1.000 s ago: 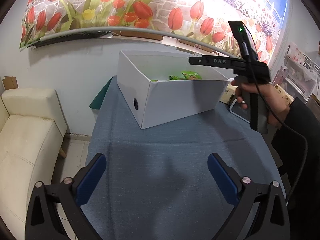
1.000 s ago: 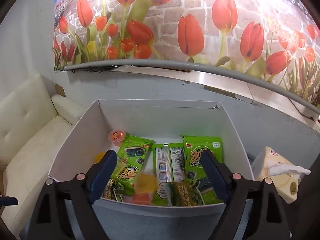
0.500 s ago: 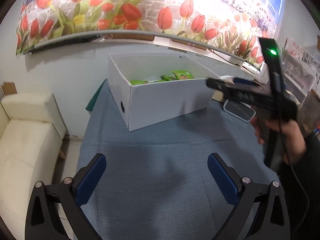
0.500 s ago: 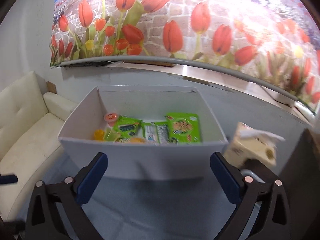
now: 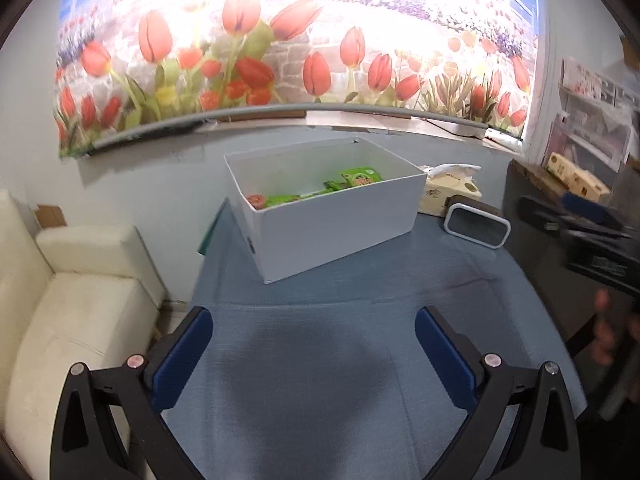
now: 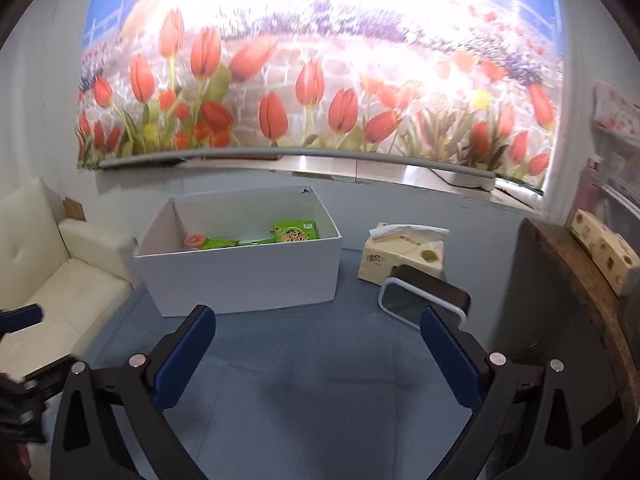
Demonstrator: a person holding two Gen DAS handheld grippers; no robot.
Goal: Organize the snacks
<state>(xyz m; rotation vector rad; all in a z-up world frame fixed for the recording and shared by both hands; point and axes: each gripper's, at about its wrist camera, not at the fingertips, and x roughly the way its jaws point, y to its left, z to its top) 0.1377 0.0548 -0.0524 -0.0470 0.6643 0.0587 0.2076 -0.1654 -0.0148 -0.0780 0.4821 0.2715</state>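
A cream sofa (image 6: 60,276) is being seen at far left, beside the table (image 6: 304,380) with its blue cloth. The white box (image 6: 240,276) is sitting at the table's far side, its long axis running left to right along the wall. Green snack packs (image 6: 294,232) are lying inside; most are being hidden by the near wall. A tissue pack (image 6: 400,256) is standing right of the box. Left gripper (image 5: 312,356) and right gripper (image 6: 316,356) fingers are being held wide apart, empty, over bare cloth. A tulip mural (image 6: 312,92) is covering the wall.
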